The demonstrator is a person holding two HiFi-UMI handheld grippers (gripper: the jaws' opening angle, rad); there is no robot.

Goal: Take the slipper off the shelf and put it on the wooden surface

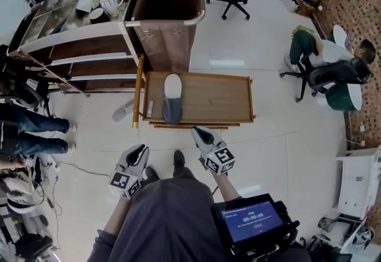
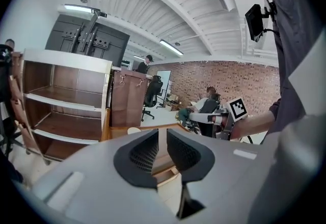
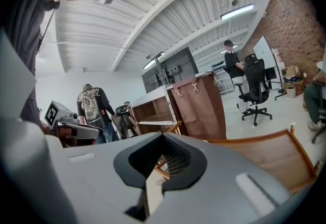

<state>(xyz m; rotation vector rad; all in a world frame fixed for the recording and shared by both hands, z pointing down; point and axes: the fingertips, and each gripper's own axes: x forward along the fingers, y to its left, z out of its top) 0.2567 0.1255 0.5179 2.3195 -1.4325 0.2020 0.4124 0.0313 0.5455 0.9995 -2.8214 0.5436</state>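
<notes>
Hovering nearest, the grey left gripper (image 1: 140,150) keeps its ribbed pads a narrow slit apart, empty — the right gripper (image 1: 197,131) is pressed together, empty. Beyond, the soft grey-and-white slipper (image 1: 172,100) lies on the flat rimmed wooden surface (image 1: 220,100).

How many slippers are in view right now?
1: a grey fabric slipper with a white insole lies at the left end of the low wooden table. A pale grey shape on the floor left of that table may be a second; I cannot tell.
</notes>
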